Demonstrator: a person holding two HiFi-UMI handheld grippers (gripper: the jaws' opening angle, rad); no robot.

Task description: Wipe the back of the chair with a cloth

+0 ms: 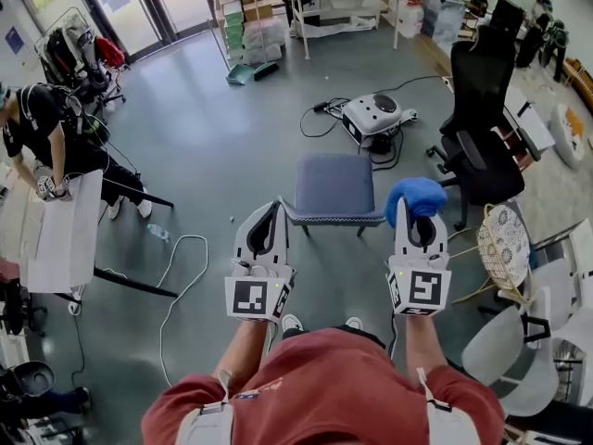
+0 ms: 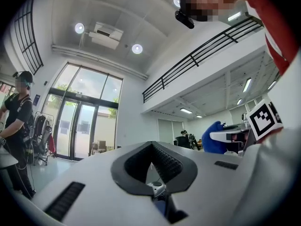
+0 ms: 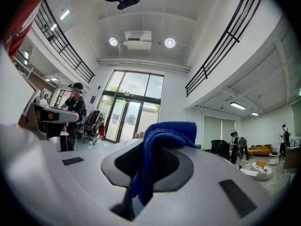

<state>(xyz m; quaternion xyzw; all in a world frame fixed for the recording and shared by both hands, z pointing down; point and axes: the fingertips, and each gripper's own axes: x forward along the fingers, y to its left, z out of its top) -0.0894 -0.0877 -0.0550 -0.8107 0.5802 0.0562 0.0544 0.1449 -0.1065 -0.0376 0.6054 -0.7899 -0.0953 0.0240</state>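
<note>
Cloth (image 1: 417, 196), seemingly soft, light and limp, was pinched by a bunched fold in the right tool (image 1: 419, 221), right of centre beside the chair (image 1: 334, 185), while the left tool (image 1: 268, 216) was pressed together, empty.

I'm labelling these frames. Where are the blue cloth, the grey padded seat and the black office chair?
blue cloth (image 1: 417, 196), head view, its bunched top
grey padded seat (image 1: 334, 185), head view, middle of the cushion
black office chair (image 1: 482, 77), head view, its backrest
</note>
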